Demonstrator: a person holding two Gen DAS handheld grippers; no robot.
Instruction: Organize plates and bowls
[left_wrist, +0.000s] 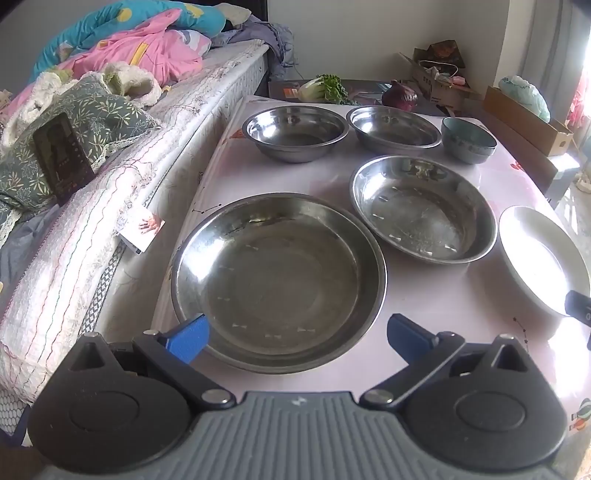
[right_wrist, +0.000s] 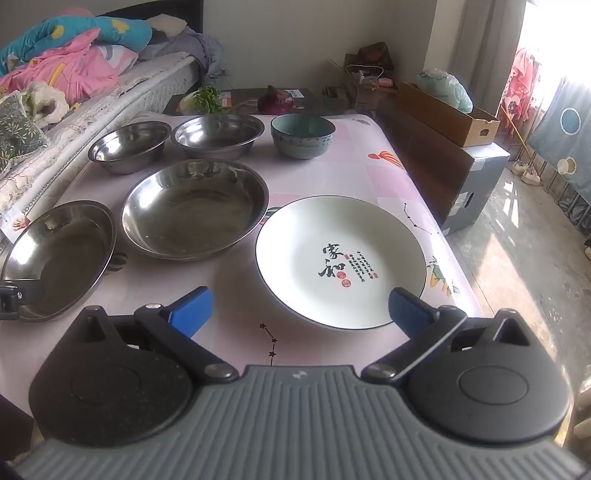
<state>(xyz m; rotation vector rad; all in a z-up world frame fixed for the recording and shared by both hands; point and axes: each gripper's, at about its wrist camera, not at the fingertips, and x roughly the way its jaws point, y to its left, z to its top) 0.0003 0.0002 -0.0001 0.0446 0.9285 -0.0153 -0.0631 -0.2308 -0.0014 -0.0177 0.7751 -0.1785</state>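
Observation:
On the pink table (left_wrist: 436, 306) a large steel plate (left_wrist: 277, 280) lies nearest my left gripper (left_wrist: 297, 338), which hangs open over its near rim. Behind it sit a medium steel plate (left_wrist: 421, 208), two steel bowls (left_wrist: 295, 133) (left_wrist: 393, 127) and a teal ceramic bowl (left_wrist: 469, 138). A white plate with black writing (right_wrist: 340, 258) lies in front of my right gripper (right_wrist: 299, 310), open, its right finger over the plate's near rim. The same steel plates (right_wrist: 59, 258) (right_wrist: 195, 208) and teal bowl (right_wrist: 303, 134) show in the right wrist view. Nothing is held.
A bed with quilts (left_wrist: 110, 122) runs along the table's left side, a phone (left_wrist: 62, 158) propped on it. Greens (left_wrist: 325, 88) and a purple onion (left_wrist: 400, 96) lie beyond the far edge. Cardboard boxes (right_wrist: 447, 114) and a dark cabinet (right_wrist: 436, 170) stand to the right.

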